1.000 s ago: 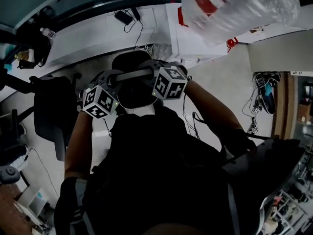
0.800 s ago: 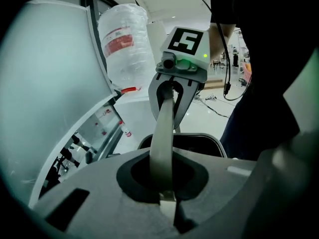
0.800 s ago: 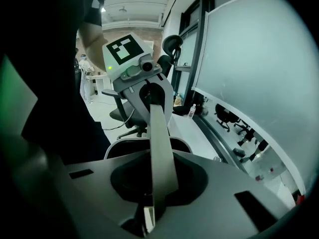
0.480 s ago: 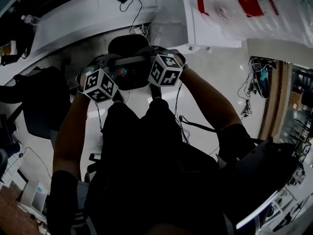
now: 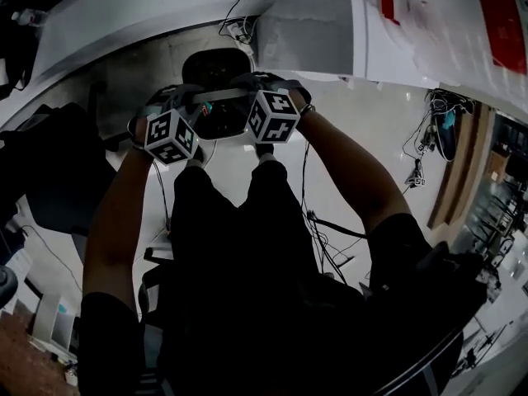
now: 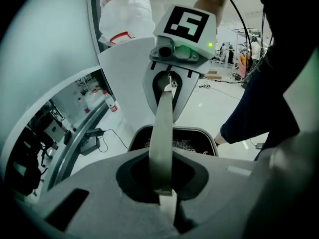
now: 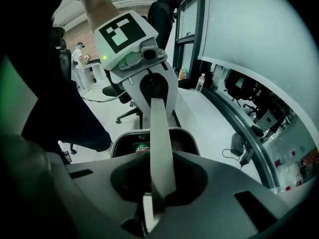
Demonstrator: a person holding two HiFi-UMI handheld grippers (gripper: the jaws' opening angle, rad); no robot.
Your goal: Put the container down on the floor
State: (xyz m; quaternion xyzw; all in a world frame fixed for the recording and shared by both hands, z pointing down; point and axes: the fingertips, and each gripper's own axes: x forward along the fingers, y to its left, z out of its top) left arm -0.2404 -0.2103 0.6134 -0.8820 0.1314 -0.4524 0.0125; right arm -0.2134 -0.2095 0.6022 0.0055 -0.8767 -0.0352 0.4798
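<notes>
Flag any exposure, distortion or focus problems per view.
Head view: underexposed, the person's clothes near black, container barely readable, floor bright by contrast, strong barrel bend. Left gripper view: fisheye with black corners, handle sharp, far background washed out. Right gripper view: same vignette, green cast at the left edge, handle sharp.
</notes>
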